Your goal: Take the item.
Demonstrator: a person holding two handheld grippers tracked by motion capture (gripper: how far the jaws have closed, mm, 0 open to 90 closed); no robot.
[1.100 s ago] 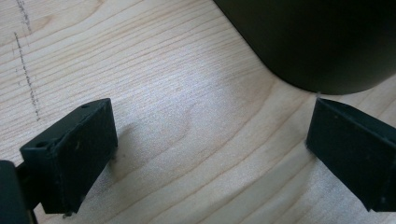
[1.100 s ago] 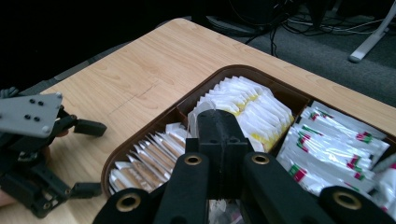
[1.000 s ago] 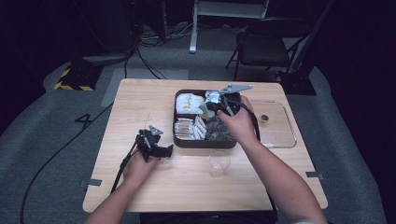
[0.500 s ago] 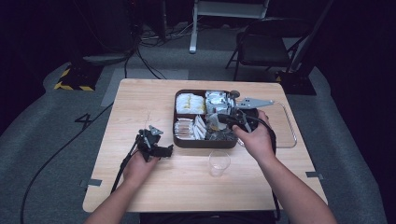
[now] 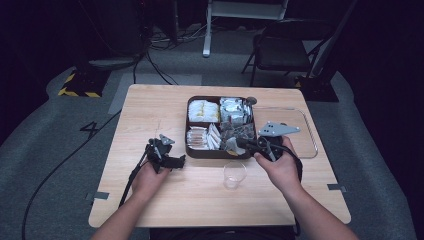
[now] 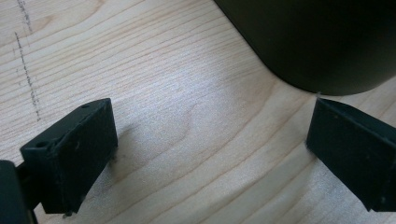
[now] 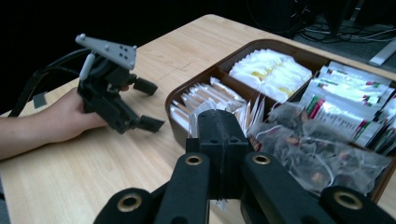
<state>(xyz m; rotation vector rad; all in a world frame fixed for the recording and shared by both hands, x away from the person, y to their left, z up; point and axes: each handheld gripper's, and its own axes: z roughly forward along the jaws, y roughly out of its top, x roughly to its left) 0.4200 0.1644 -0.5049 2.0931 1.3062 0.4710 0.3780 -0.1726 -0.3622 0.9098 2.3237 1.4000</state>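
Observation:
A dark brown compartment tray [image 5: 189,131] holds white sachets [image 7: 272,70], printed packets [image 7: 348,95] and mesh tea bags [image 7: 317,158]. My right gripper [image 5: 241,144] hovers over the tray's front right corner, shut on a white sachet [image 5: 232,147]; in the right gripper view the sachet's paper [image 7: 203,110] shows around the closed jaws of the right gripper [image 7: 218,119]. A clear plastic cup [image 5: 234,174] stands on the table just in front of the tray. My left gripper [image 5: 178,160] rests open on the wood left of the tray, nothing between its jaws [image 6: 210,149].
A clear plastic lid [image 5: 304,131] lies flat to the right of the tray. The tray's dark wall [image 6: 317,42] is close ahead of the left gripper. A folding chair [image 5: 285,50] and cables sit on the floor beyond the table's far edge.
My right gripper has pulled back from the tray's far compartments toward its front right corner, carrying the white sachet. The left gripper has stayed put.

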